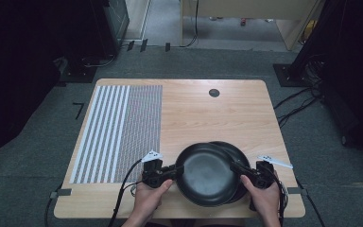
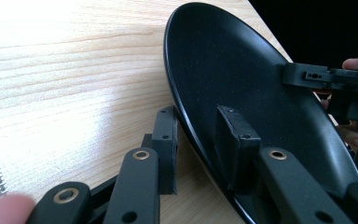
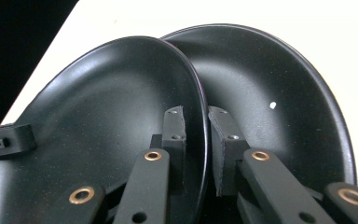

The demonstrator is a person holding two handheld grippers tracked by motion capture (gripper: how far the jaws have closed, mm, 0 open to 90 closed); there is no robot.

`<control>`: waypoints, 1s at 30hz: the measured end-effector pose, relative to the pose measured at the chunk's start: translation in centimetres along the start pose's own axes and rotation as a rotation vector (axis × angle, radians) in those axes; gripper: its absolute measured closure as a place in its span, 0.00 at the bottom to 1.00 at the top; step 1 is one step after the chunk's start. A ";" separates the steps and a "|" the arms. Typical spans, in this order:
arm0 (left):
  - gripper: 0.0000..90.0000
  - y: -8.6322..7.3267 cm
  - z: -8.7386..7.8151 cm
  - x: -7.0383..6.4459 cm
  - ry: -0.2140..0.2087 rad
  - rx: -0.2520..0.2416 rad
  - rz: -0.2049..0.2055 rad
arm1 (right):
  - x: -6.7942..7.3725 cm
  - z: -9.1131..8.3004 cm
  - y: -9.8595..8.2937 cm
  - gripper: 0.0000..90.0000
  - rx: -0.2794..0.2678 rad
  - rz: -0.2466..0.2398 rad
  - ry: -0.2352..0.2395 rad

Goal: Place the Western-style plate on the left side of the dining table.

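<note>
I had my left gripper (image 1: 174, 169) clamped on the left rim of the top plate (image 1: 207, 172), and my right gripper (image 1: 235, 166) pinched its right rim. It sat tilted over the lower plate (image 3: 279, 88) near the table's (image 1: 208, 113) front edge.

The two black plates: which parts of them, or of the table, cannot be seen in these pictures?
- Lower plate, high view: mostly covered by the upper plate.
- Upper plate's underside, left gripper view: hidden by the plate itself.
- Striped mat, left gripper view: cut off by the left edge.
- Table, right gripper view: overexposed, no grain visible.
</note>
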State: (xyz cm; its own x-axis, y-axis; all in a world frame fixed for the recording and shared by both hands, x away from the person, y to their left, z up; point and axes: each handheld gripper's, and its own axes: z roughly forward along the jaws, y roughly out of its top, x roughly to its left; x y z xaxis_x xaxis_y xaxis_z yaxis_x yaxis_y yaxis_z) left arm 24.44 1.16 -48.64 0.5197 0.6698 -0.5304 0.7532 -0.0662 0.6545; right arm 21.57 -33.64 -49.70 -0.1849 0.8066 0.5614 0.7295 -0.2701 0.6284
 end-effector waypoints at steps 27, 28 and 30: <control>0.82 -0.1 -0.3 1.1 -0.072 -0.020 -0.074 | -0.5 -0.3 -0.4 0.95 -0.077 0.201 0.102; 0.84 0.0 -0.5 1.1 -0.078 -0.026 -0.082 | -0.3 -0.4 -0.4 0.94 -0.091 0.183 0.102; 0.84 0.1 -0.7 1.2 -0.080 -0.029 -0.088 | 0.0 -0.4 -0.4 0.94 -0.096 0.179 0.100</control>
State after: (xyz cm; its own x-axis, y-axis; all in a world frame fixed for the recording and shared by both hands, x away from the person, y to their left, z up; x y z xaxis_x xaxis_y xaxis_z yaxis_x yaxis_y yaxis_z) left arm 24.82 2.47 -48.81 0.4833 0.6111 -0.6269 0.7860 0.0125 0.6181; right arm 21.00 -33.78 -49.70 -0.1264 0.6865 0.7161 0.6914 -0.4566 0.5598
